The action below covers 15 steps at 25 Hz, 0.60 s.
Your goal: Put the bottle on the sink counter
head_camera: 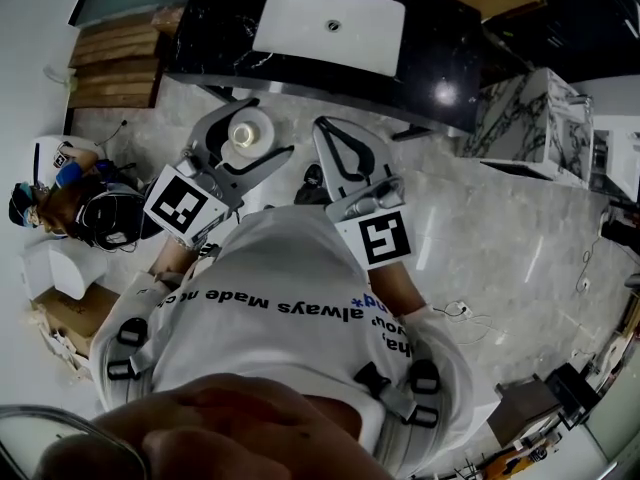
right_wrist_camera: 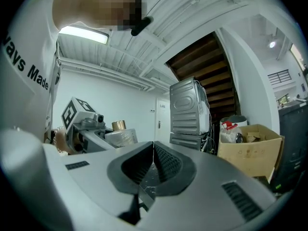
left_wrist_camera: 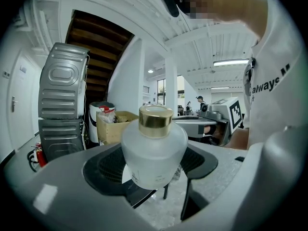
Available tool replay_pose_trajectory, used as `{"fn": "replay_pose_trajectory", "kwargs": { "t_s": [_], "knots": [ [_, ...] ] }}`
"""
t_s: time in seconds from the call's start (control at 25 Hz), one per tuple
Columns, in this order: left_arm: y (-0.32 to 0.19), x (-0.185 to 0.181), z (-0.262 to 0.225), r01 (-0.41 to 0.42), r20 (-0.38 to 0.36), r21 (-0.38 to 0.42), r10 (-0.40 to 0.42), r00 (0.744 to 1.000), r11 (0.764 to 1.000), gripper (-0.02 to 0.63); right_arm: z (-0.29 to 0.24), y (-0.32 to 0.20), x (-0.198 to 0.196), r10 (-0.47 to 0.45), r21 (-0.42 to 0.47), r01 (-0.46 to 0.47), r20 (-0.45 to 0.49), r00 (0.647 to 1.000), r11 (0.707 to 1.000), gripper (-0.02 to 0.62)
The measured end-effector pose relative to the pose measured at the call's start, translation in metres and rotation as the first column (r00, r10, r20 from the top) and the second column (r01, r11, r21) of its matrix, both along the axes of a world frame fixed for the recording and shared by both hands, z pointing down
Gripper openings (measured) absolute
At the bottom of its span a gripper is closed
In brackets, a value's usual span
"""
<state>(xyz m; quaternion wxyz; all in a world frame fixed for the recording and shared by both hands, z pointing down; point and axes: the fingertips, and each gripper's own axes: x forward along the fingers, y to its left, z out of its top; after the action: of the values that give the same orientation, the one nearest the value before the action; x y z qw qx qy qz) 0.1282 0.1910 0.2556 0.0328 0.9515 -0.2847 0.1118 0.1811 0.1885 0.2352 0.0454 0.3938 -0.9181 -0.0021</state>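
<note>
A frosted glass bottle with a gold cap sits upright between the jaws of my left gripper, which is shut on it. From the head view the bottle shows from above, held over the marble floor a little short of the black sink counter with its white basin. My right gripper hangs beside it to the right, its jaws shut together with nothing between them. The bottle and the left gripper also appear at the left of the right gripper view.
A marble-patterned cabinet stands right of the counter. Wooden stair steps lie at the left. A washing machine, a cardboard box and a bin stand nearby. A cable trails on the floor.
</note>
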Motion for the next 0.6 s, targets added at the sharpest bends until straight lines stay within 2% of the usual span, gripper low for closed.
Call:
{"fn": "replay_pose_trajectory", "kwargs": {
  "t_s": [0.36, 0.48, 0.6],
  "knots": [
    [-0.025, 0.002, 0.004, 0.044, -0.007, -0.021, -0.044, 0.999, 0.999, 0.334, 0.006, -0.027, 0.003, -0.035, -0.01, 0.035, -0.006, 0.999, 0.999, 0.006],
    [-0.031, 0.001, 0.001, 0.081, -0.037, -0.057, -0.083, 0.996, 0.995, 0.334, 0.009, -0.032, -0.001, -0.05, -0.015, 0.05, -0.011, 0.999, 0.999, 0.006],
    [-0.038, -0.003, 0.004, 0.099, -0.051, -0.059, -0.102, 0.993, 0.993, 0.334, 0.011, -0.036, -0.004, -0.06, -0.022, 0.06, -0.015, 0.998, 0.998, 0.006]
  ]
}}
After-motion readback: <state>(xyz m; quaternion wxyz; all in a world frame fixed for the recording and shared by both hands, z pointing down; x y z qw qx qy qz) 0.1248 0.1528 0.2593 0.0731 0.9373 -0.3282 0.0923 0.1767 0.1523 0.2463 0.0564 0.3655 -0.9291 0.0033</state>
